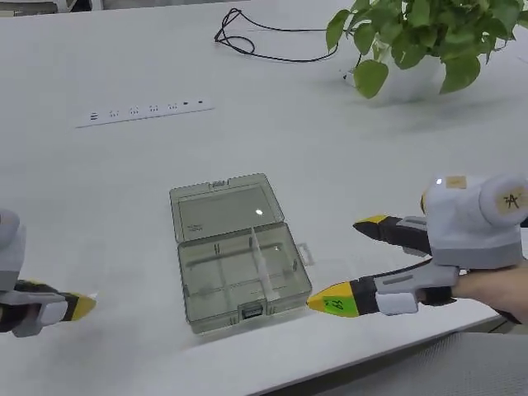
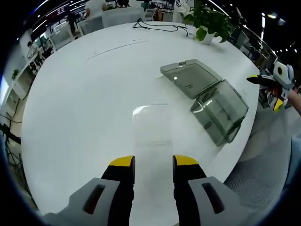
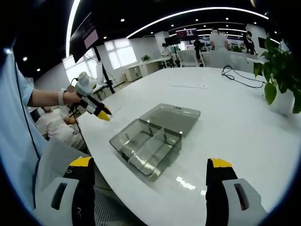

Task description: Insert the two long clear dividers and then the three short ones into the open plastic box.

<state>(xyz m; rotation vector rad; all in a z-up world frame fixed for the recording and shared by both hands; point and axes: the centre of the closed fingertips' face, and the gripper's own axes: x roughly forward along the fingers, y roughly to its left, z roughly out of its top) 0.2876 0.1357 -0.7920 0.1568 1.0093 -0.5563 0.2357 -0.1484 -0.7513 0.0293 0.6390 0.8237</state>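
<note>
The open plastic box (image 1: pixel 216 285) sits in the middle of the white desk (image 1: pixel 107 214), near its front edge. Its lid (image 1: pixel 223 208) lies flat behind the box, hinged to its back wall. One clear divider (image 1: pixel 260 260) stands upright inside, running from the hinge side to the latch side and splitting the box into two compartments.

The right claw (image 1: pixel 351 262) hovers just to the right of the box, above the desk edge, spread wide and holding nothing. In the right gripper view its two yellow tips sit far apart at the bottom, with the box (image 3: pixel 141 141) lying ahead between them.

The left claw (image 1: pixel 82 305) is well to the left of the box, low over the desk. In the left gripper view its tips (image 2: pixel 154 162) stand a little apart. A second clear divider (image 2: pixel 151 125) lies straight ahead, in line with the gap and about as wide as it. I cannot tell whether the claw is pinching that divider or whether it only lies on the desk.

At the back of the desk are a white power strip (image 1: pixel 144 111), a black cable (image 1: pixel 264 45) and a potted plant (image 1: pixel 421 37).
</note>
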